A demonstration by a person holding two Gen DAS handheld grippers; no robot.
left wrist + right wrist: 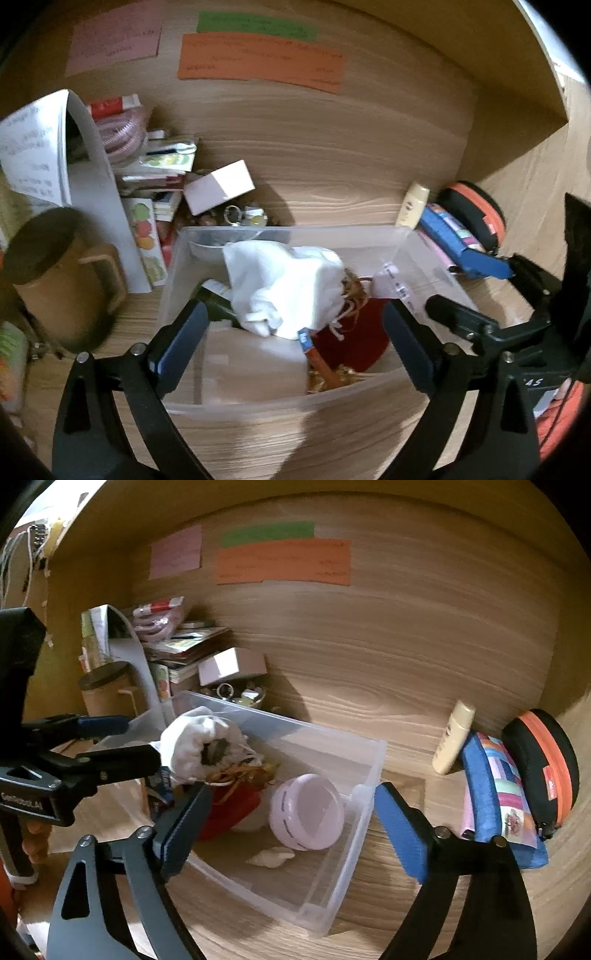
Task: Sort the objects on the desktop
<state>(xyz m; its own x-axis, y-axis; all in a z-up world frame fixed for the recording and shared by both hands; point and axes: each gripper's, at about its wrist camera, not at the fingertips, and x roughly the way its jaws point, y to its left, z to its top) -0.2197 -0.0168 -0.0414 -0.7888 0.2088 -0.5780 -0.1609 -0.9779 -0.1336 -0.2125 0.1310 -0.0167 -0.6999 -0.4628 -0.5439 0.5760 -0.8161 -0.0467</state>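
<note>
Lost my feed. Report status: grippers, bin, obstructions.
Left gripper open, right gripper open, both empty. White cloth pouch lies in clear bin on red pouch. Nothing blocking above bin.

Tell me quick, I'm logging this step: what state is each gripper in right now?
Left gripper: open, holding nothing, jaws spread over the clear bin.
Right gripper: open, holding nothing, jaws straddling the bin's near corner.

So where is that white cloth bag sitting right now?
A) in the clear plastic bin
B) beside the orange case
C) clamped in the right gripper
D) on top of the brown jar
A: the white bag rests inside the clear bin, above a red pouch, with no gripper touching it.
</note>
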